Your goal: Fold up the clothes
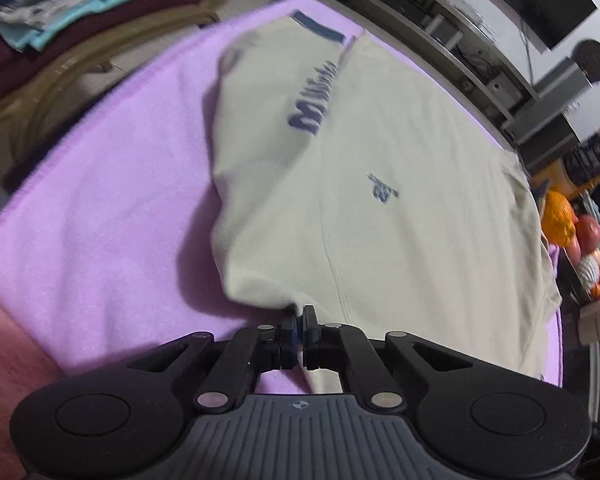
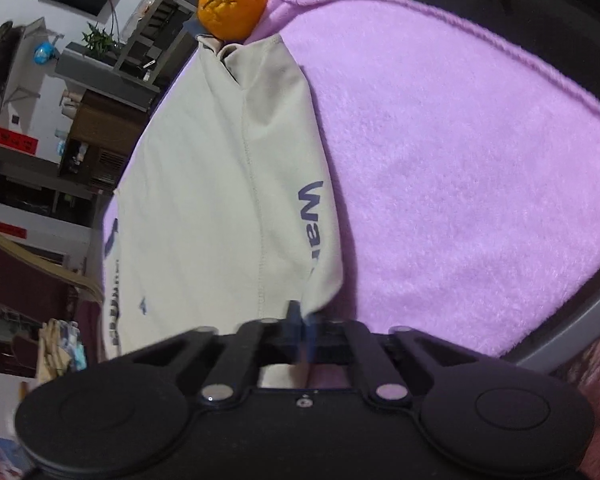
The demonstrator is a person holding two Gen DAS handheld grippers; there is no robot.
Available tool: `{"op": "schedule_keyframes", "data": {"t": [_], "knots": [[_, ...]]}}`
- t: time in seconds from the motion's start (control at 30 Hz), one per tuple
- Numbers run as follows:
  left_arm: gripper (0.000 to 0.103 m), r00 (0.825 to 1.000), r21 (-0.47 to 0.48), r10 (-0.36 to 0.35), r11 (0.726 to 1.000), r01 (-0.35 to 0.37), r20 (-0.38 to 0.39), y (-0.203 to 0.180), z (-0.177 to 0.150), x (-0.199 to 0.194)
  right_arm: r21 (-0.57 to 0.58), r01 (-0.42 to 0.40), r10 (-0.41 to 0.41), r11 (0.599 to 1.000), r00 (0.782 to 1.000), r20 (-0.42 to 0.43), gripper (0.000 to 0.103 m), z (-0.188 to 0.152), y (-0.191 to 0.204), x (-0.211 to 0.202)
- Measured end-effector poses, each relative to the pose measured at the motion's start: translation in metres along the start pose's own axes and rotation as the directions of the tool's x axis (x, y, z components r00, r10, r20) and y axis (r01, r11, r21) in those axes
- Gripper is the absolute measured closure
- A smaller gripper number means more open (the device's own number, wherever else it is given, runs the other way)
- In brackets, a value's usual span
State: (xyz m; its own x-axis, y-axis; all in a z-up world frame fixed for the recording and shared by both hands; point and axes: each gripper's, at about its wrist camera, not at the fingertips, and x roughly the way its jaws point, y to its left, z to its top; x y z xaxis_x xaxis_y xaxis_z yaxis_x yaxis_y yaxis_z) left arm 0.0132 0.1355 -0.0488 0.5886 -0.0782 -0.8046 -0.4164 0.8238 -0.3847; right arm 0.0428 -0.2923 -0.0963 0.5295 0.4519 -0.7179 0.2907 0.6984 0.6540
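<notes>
Purple fleece blanket fills both frames, the cream shirt spread across its centre, and my left gripper and right gripper, bottom centre, are each pinched closed on its near edge.

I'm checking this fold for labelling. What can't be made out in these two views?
- Left wrist: lettering on the cream shirt is blurred and runs under a fold.
- Right wrist: the print is cut by the shirt's folded edge; only "War" shows.
- Both: the gripped hem is hidden between the closed fingers of the left gripper and right gripper.
</notes>
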Motion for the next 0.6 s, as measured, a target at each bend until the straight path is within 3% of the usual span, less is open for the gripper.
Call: {"op": "schedule_keyframes", "data": {"t": [0.07, 0.13, 0.23, 0.27, 0.33, 0.37, 0.43, 0.5, 0.53, 0.6], "knots": [[0.102, 1.000, 0.020, 0.002, 1.000, -0.003, 0.026, -0.005, -0.004, -0.021, -0.049, -0.037, 0.039, 0.998, 0.998, 0.041, 0.101, -0.002, 0.009, -0.016], [0.101, 0.999, 0.051, 0.041, 0.998, -0.042, 0.014, -0.009, -0.008, -0.021, -0.104, -0.020, 0.025, 0.994, 0.999, 0.048, 0.101, -0.005, 0.016, -0.026], [0.099, 0.991, 0.137, 0.132, 0.982, -0.132, 0.011, -0.016, -0.017, -0.006, -0.195, 0.104, -0.102, 0.975, 0.995, 0.021, 0.101, -0.011, 0.020, -0.011], [0.094, 0.986, 0.173, 0.167, 0.971, -0.167, 0.015, -0.018, -0.021, 0.002, -0.225, 0.148, -0.150, 0.963, 0.989, 0.006, 0.101, -0.014, 0.022, -0.002], [0.094, 0.975, 0.245, 0.221, 0.944, -0.221, 0.029, -0.025, -0.027, 0.010, -0.295, 0.192, -0.196, 0.936, 0.980, 0.016, 0.101, -0.019, 0.029, 0.004], [0.088, 0.972, 0.269, 0.230, 0.935, -0.233, 0.041, -0.026, -0.029, 0.007, -0.332, 0.207, -0.209, 0.920, 0.977, 0.029, 0.098, -0.022, 0.034, 0.003], [0.083, 0.965, 0.293, 0.256, 0.920, -0.261, 0.056, -0.025, -0.034, -0.002, -0.376, 0.222, -0.217, 0.900, 0.975, 0.055, 0.091, -0.025, 0.039, -0.007], [0.081, 0.962, 0.261, 0.268, 0.926, -0.272, 0.051, -0.018, -0.038, -0.016, -0.377, 0.219, -0.195, 0.900, 0.976, 0.100, 0.086, -0.026, 0.040, -0.023], [0.082, 0.965, 0.237, 0.256, 0.935, -0.264, 0.065, -0.015, -0.039, -0.026, -0.376, 0.211, -0.174, 0.902, 0.976, 0.129, 0.086, -0.026, 0.041, -0.031], [0.086, 0.978, 0.287, 0.189, 0.935, -0.208, 0.092, -0.030, -0.042, -0.031, -0.387, 0.167, -0.110, 0.907, 0.980, 0.166, 0.085, -0.026, 0.045, -0.042]]}}
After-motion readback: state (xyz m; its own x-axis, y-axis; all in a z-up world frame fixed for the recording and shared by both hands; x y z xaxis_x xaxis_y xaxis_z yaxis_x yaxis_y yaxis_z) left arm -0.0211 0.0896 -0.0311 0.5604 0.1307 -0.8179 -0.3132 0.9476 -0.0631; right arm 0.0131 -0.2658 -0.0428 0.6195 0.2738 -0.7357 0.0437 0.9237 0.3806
